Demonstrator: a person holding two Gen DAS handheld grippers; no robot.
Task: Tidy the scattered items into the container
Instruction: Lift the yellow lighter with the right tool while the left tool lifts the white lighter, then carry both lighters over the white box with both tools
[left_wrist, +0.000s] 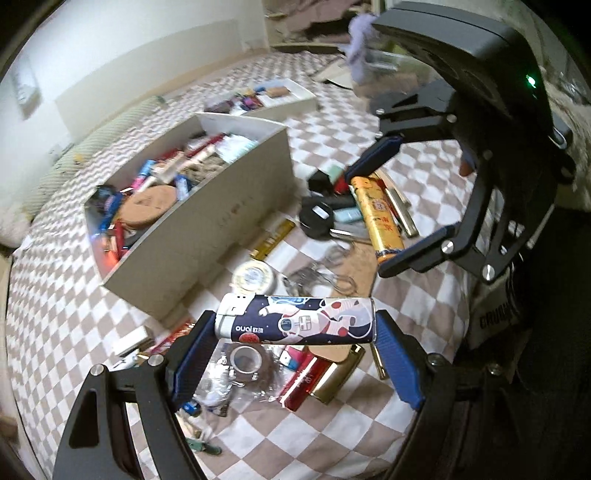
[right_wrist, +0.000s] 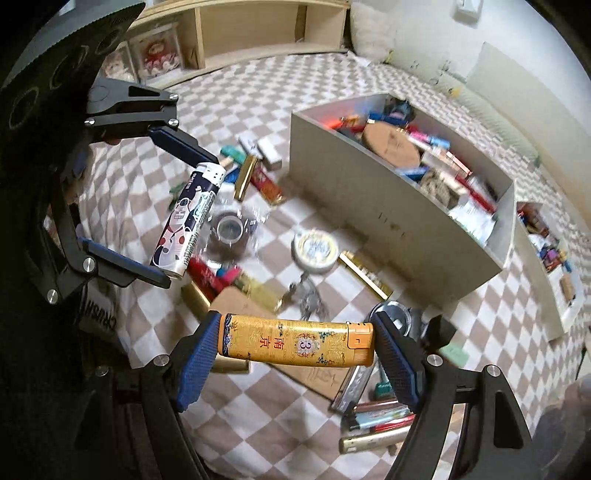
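My left gripper (left_wrist: 295, 328) is shut lengthwise on a dark blue astronaut-print lighter (left_wrist: 295, 319), lifted off the checkered bedspread; the same lighter (right_wrist: 188, 221) shows in the right wrist view, held in the left gripper (right_wrist: 192, 218). My right gripper (right_wrist: 295, 343) is shut end to end on a gold lighter (right_wrist: 295, 343), also raised; the gold lighter (left_wrist: 376, 218) appears again in the left wrist view, held by the right gripper (left_wrist: 369, 218). The open grey box (left_wrist: 207, 206), also seen as box (right_wrist: 388, 218), is half full of small items and stands just beyond both grippers.
Scattered on the bedspread lie a round tin (right_wrist: 314, 251), a tape roll in clear wrap (right_wrist: 229, 229), a car key (left_wrist: 317, 218), scissors (left_wrist: 332, 273), gold and red lighters (left_wrist: 317, 380) and a cardboard piece (right_wrist: 243, 306). A second white tray (left_wrist: 273, 98) sits farther off.
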